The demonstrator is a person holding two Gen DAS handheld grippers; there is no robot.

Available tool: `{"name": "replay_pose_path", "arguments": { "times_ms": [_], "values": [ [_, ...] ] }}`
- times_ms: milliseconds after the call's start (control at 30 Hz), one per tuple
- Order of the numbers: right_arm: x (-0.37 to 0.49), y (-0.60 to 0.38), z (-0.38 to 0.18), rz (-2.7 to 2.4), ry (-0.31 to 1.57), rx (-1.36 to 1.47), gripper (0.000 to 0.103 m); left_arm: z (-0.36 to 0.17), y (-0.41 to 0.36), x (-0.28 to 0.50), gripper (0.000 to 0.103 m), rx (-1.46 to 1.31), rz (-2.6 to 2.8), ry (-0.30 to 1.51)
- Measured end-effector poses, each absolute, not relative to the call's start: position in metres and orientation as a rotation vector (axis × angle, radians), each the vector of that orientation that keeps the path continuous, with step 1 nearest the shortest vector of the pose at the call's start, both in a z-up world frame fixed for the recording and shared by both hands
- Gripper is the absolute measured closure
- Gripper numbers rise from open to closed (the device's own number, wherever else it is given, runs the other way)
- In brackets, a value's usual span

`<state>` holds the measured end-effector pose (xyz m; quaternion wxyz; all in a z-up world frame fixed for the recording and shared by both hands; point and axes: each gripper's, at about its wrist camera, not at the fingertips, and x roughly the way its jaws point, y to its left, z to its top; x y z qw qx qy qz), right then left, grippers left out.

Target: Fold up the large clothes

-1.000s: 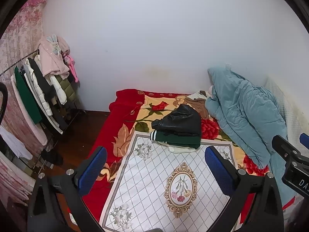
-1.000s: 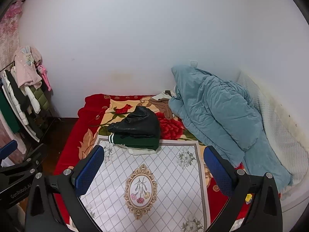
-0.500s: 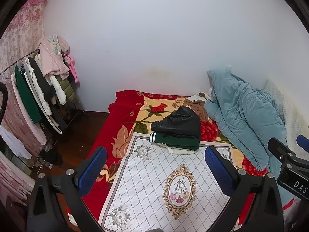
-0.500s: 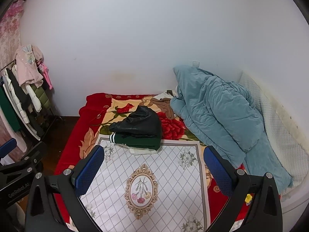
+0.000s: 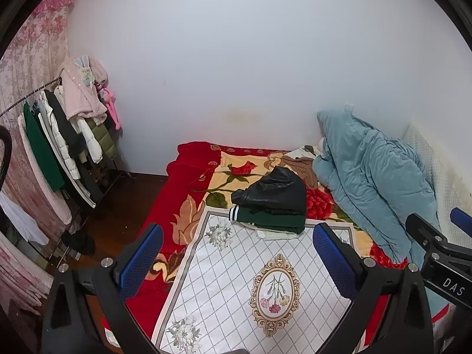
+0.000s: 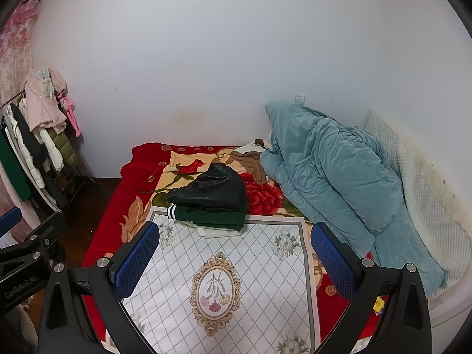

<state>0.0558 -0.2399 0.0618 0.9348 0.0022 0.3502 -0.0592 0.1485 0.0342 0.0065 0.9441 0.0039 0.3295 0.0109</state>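
both the left gripper [image 5: 237, 261] and right gripper [image 6: 236, 259] hang spread wide, empty, above the folded clothes [image 6: 211, 203].

To my left gripper's right, the right gripper [image 5: 442, 268] body reads "DAS"; the left gripper [image 6: 26, 268] body reads "GenRobot.AI".

Glossy black leather jacket [image 5: 274, 188] on matt green knit [image 5: 271, 221]; plush blanket [image 5: 177, 203].

Even soft light, pics sharp; strong fisheye bend, dark vignette at corners.
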Motion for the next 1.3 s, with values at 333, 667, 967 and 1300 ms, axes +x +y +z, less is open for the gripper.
{"name": "replay_pose_path", "arguments": {
  "times_ms": [333, 667, 967, 1300],
  "values": [
    [0.0562, -0.2377, 0.0604, -0.110, 0.717, -0.003, 0.000, 0.0091, 0.0362, 0.1488, 0.000, 0.004, 0.029, 0.669],
    [0.0551, -0.2377, 0.0598, -0.103, 0.716, -0.010, 0.000, 0.0124, 0.0374, 0.1474, 0.000, 0.004, 0.031, 0.664],
    [0.0545, -0.2382, 0.0593, -0.104, 0.716, -0.011, 0.000, 0.0116, 0.0367, 0.1468, 0.000, 0.004, 0.030, 0.664],
    [0.0514, -0.2375, 0.0580, -0.105, 0.716, -0.013, 0.000, 0.0119, 0.0373, 0.1448, 0.000, 0.004, 0.028, 0.664]
  ]
}}
